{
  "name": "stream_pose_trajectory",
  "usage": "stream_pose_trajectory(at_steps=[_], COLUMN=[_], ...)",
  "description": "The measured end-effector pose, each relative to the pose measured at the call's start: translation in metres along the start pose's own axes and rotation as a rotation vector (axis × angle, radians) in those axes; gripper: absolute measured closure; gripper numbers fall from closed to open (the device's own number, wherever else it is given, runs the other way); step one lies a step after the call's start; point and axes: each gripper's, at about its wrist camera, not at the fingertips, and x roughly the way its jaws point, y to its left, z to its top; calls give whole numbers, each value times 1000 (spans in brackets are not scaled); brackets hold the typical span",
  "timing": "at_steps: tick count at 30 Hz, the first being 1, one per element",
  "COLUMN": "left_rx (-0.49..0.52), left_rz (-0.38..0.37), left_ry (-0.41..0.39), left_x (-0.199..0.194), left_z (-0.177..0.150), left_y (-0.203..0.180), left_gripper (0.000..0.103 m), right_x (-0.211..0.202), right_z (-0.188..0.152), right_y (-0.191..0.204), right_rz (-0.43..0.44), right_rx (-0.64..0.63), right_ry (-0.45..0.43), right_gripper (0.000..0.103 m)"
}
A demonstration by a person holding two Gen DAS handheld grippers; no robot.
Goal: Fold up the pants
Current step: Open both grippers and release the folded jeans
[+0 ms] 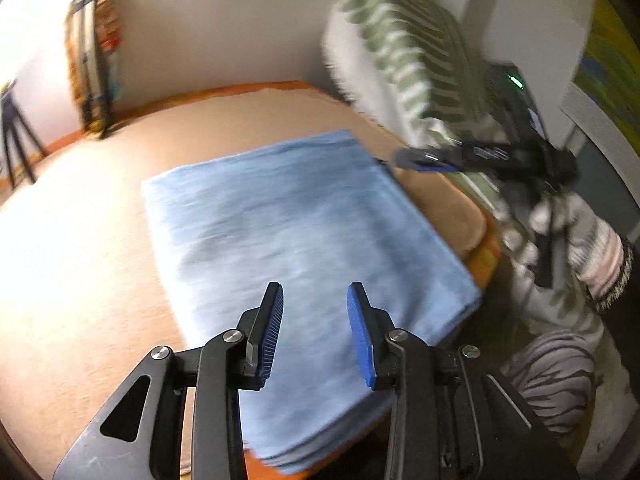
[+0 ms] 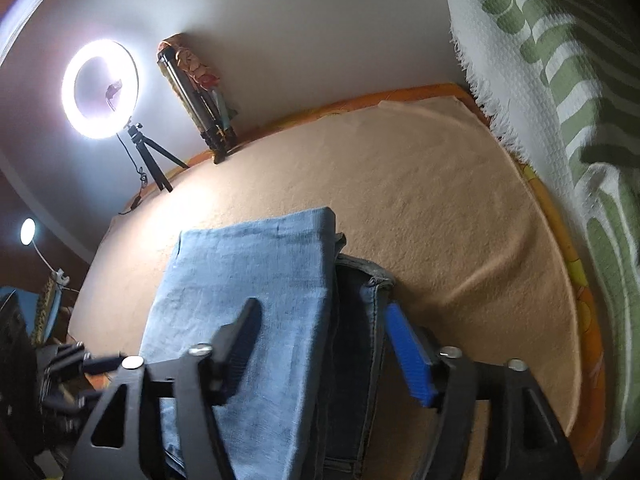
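Pants lying folded on the tan blanket, near its right edge.
Left gripper and right gripper are hovering above them, jaws apart, gripping nothing; no writing is showing.

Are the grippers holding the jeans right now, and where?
No. Both the left gripper and the right gripper are open above the folded jeans, gripping nothing.
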Motion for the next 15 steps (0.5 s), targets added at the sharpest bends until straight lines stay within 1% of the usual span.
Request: stream_pose_trajectory(at_steps=[1, 2, 3, 7, 9, 12, 14, 15], left_rx=[-17, -32, -47, -133, -172, -234, -256, -260], left_rz=[6, 14, 15, 8, 10, 3, 2, 3], left_ry=[-3, -5, -4, 29, 35, 57, 71, 77], left_x=[1, 0, 3, 15, 20, 34, 41, 44], left_z=[1, 4, 5, 11, 10, 9, 6, 6], left_y=[8, 15, 22, 48, 59, 74, 81, 83], left_gripper=[63, 58, 57, 54, 52, 52, 51, 51], right_x=[3, 6, 10, 27, 36, 50, 59, 59], right_z=[-1, -2, -2, -3, -3, -6, -10, -10], right_y=[-2, -5, -7, -15, -19, -23, -24, -23], right_rz=[27, 40, 54, 64, 77, 93, 96, 103], right_rx=[11, 18, 26, 41, 53, 56, 48, 37], right_ry=[11, 18, 28, 72, 93, 135, 166, 154], right_gripper=[24, 24, 23, 22, 22, 22, 20, 19])
